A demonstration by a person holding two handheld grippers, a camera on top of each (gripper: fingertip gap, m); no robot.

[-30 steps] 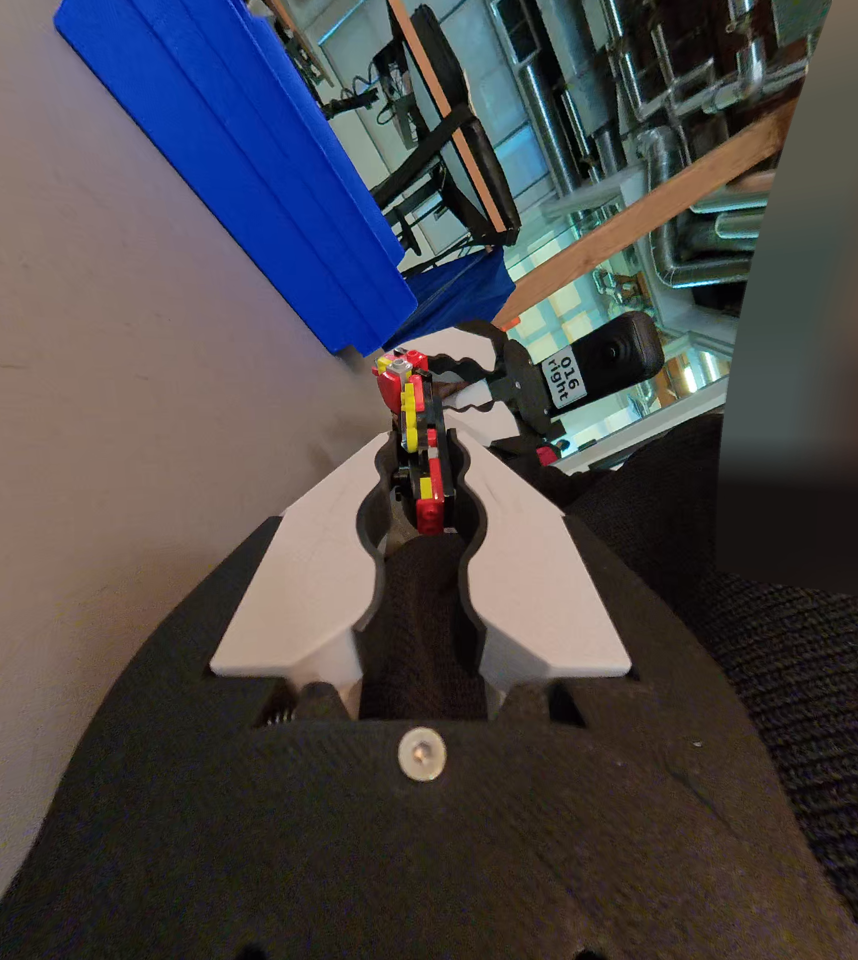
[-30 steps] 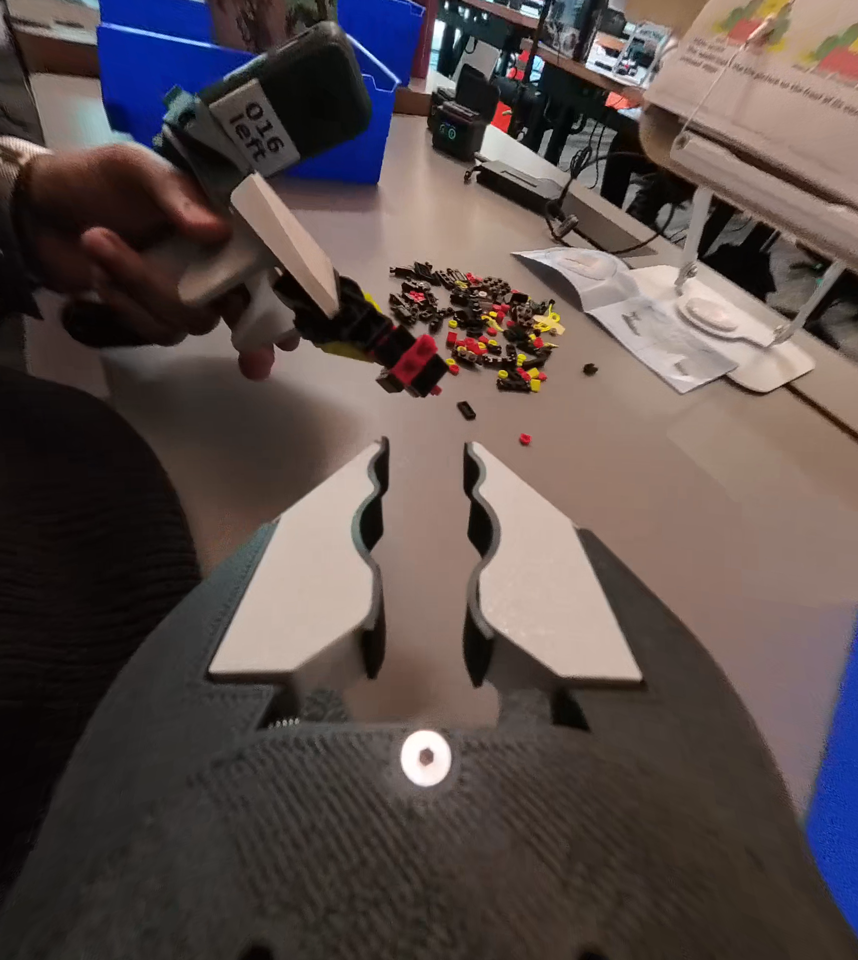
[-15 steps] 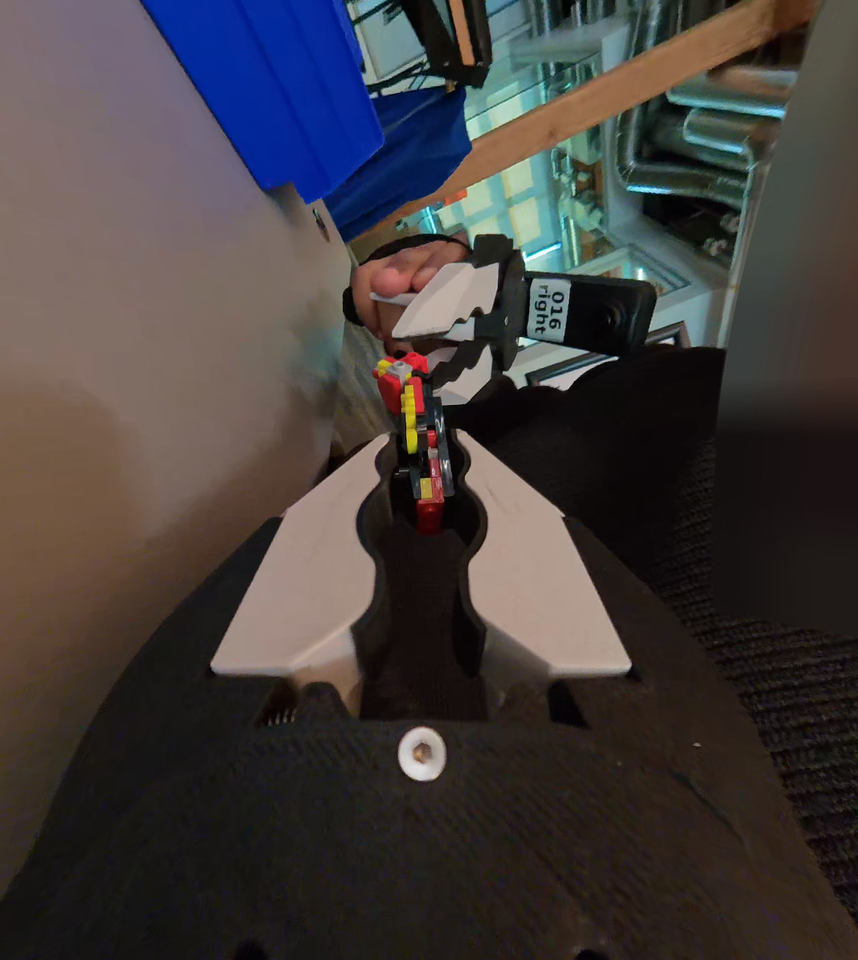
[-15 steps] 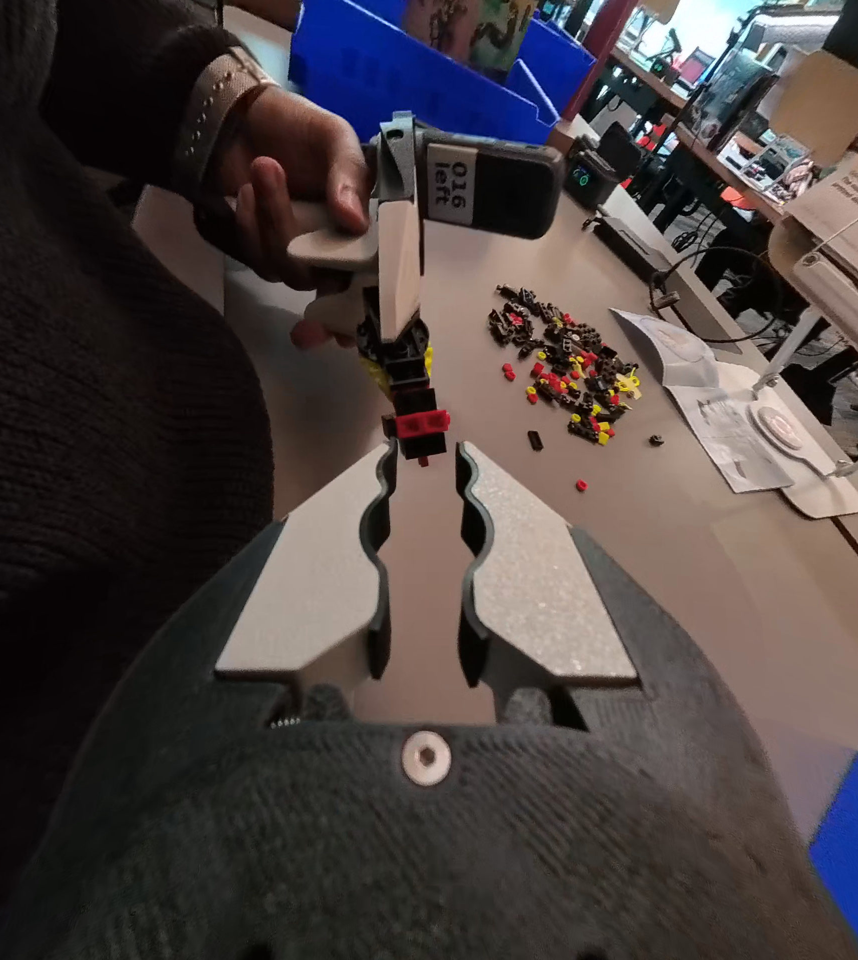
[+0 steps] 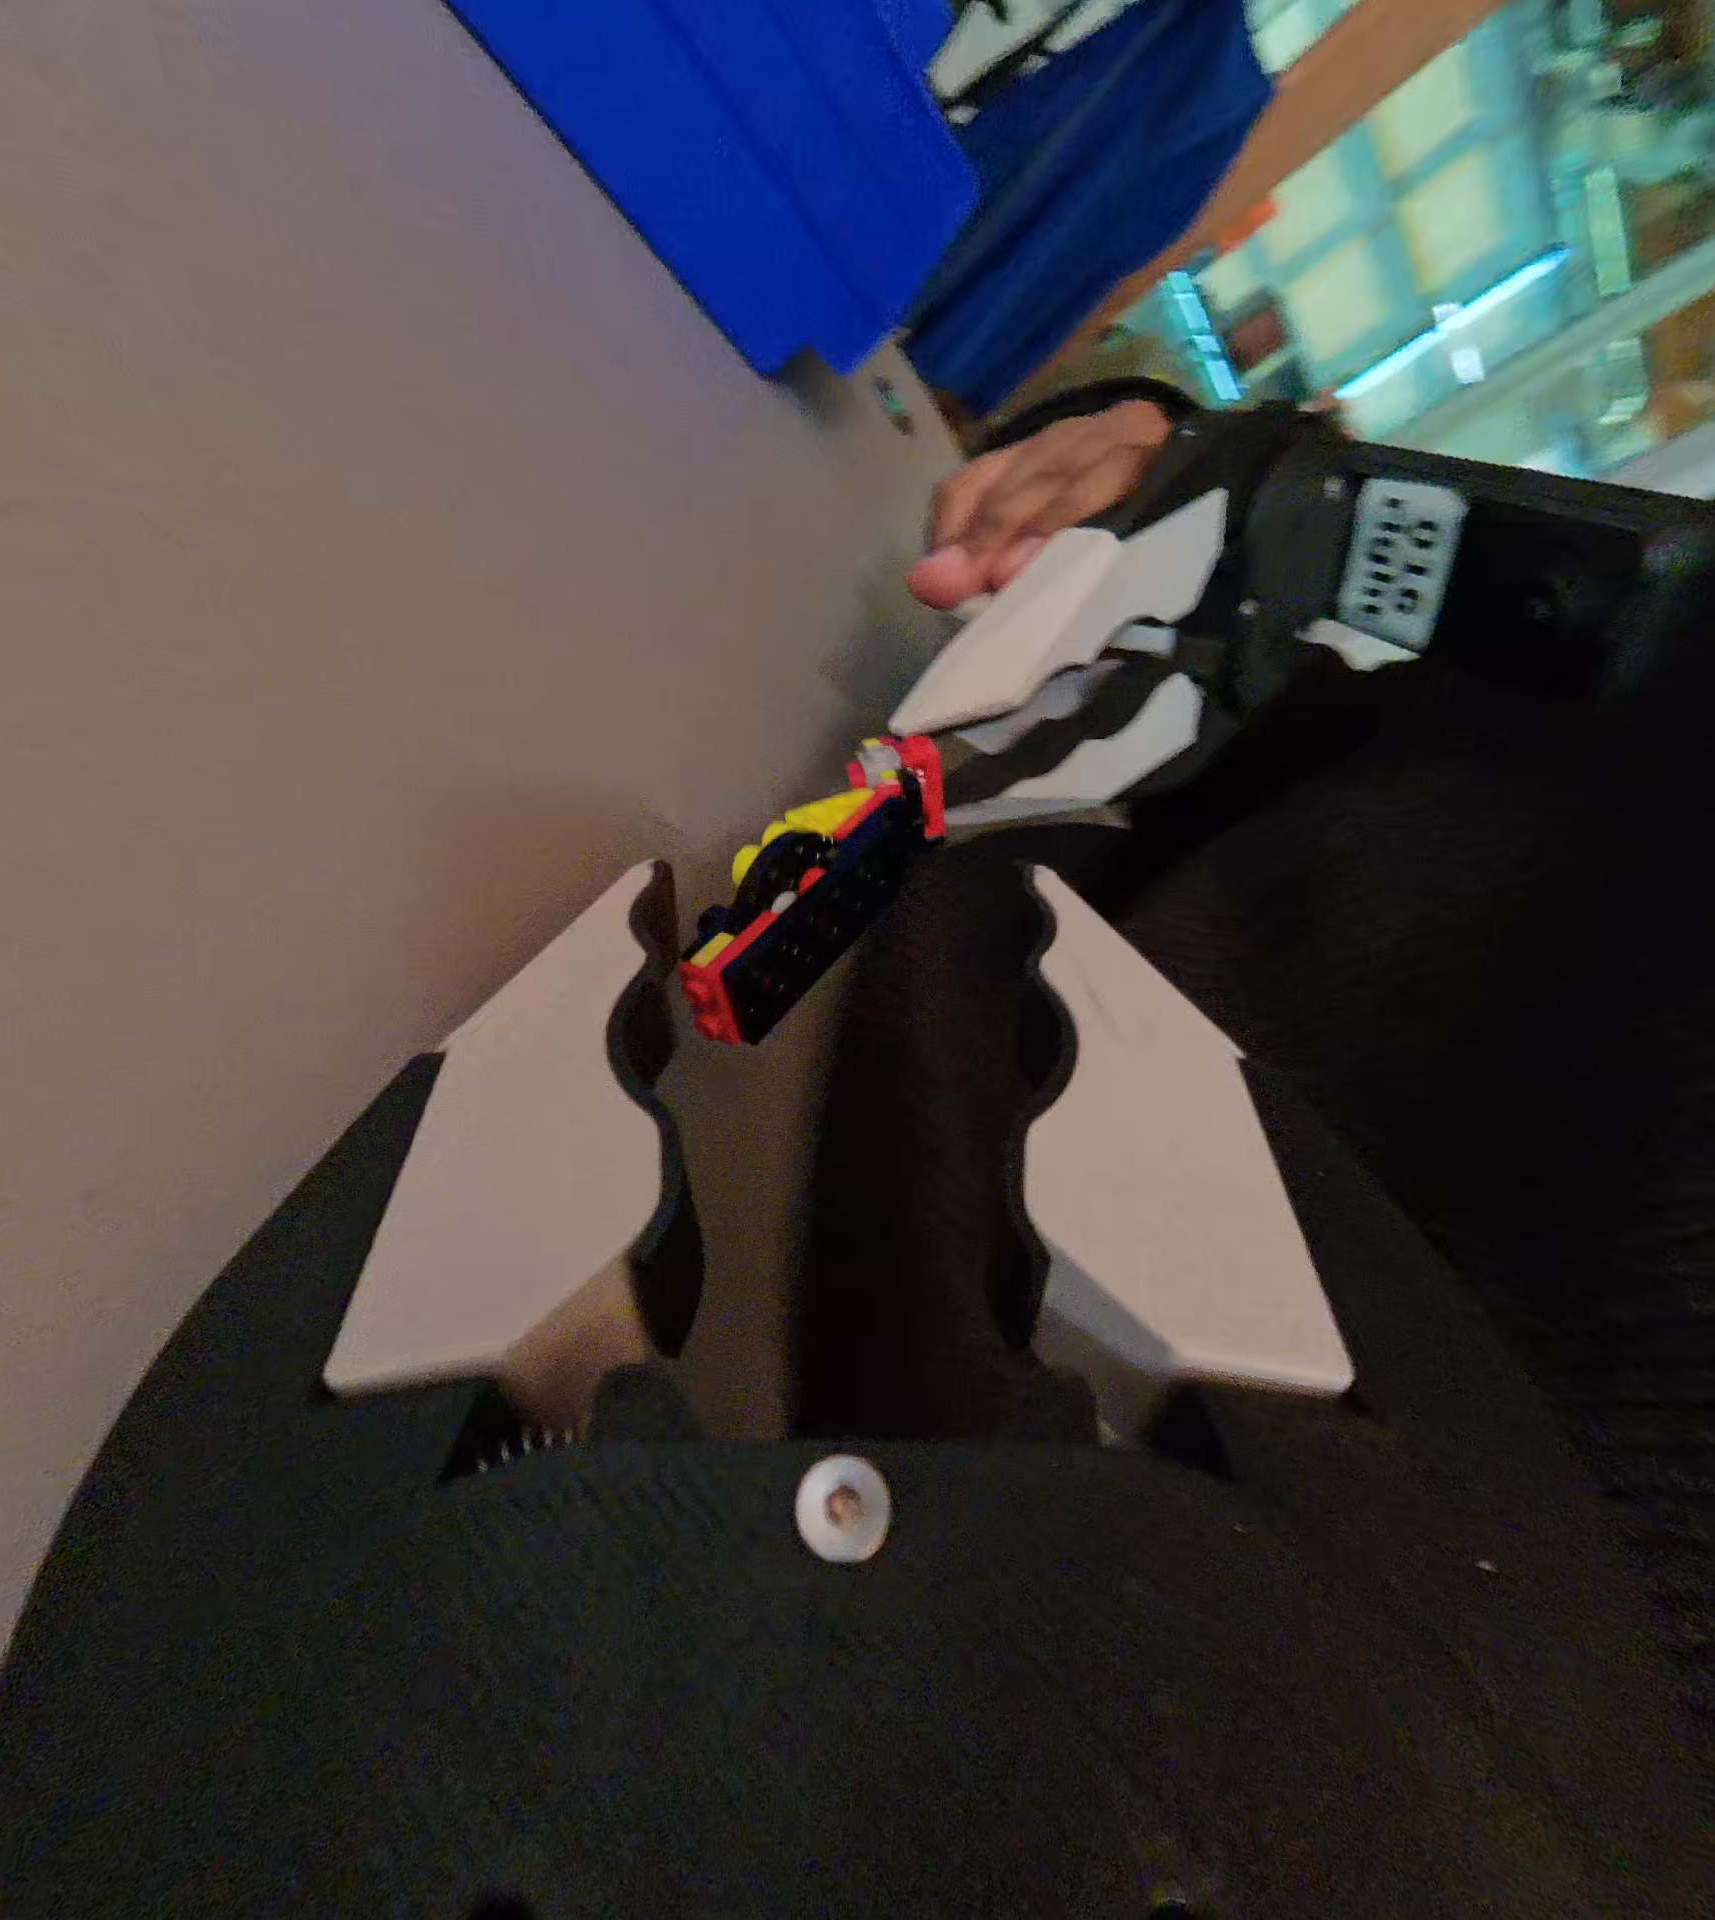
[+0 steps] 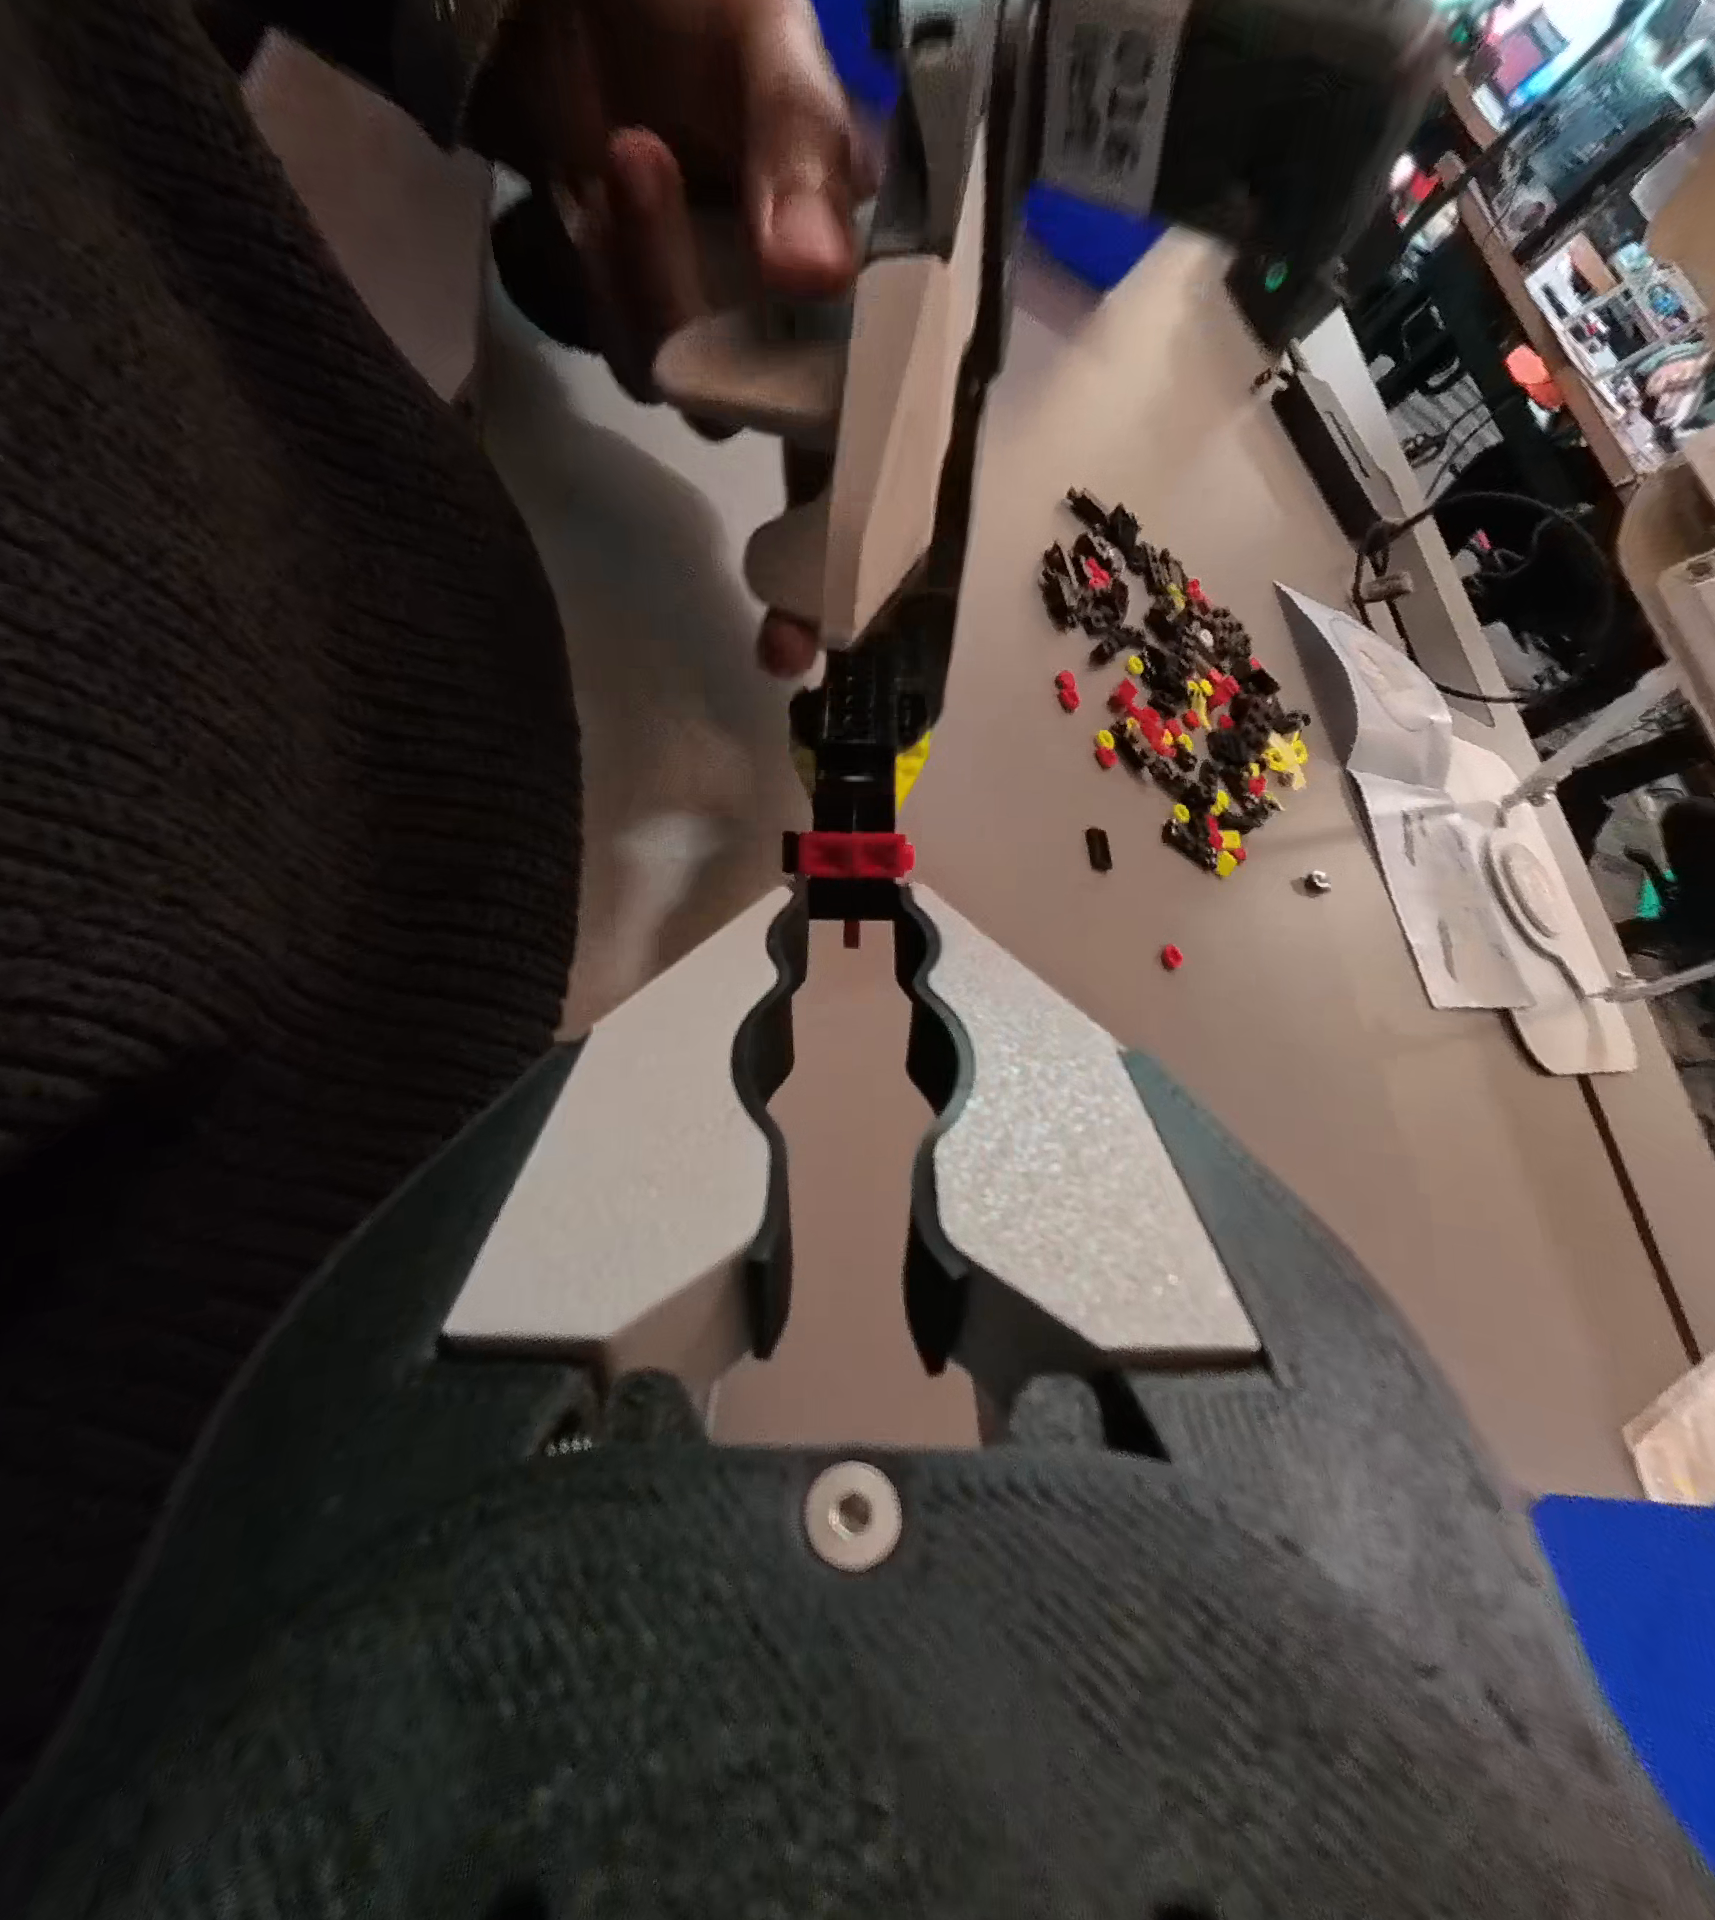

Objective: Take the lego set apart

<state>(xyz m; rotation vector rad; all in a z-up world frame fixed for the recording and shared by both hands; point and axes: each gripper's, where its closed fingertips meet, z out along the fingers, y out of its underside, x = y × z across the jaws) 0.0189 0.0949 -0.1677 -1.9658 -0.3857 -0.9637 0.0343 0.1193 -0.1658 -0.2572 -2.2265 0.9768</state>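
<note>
Left fingers: the left gripper (image 5: 848, 878) is spread wide and clamps nothing. The lego model (image 5: 801, 925) lies in the gap, close against the tip of the finger at frame left and well clear of the other.

Right fingers: the right gripper (image 6: 851, 914) is pinched onto the black end block of the model. Both tips press its sides just below a red brick (image 6: 853, 854).

Where the model is: it is in the air above the table (image 6: 1144, 1091), spanning the two grippers, with the right one carrying it (as far as the blur allows).

Long axis, left view: it runs on a slant from the red-and-black end at the lower left, beside the finger tip, up to the right gripper's tips right of centre.

Long axis, right view: it runs straight up the frame from the fingertips, in line with the fingers. The far end reaches in between the left gripper's fingers above.

Nearer gripper: each sits at one end of the model, so neither needs to travel.

Next move, as a judgement: the left fingers would need to close across the model's width, square to its long axis. The two ends could then be pulled or bent apart along that axis.

Risk: the right-hand grip is only at the very tip and could slip.

Already apart: a pile of loose pieces (image 6: 1175, 686) lies on the table at centre right of the right view.
</note>
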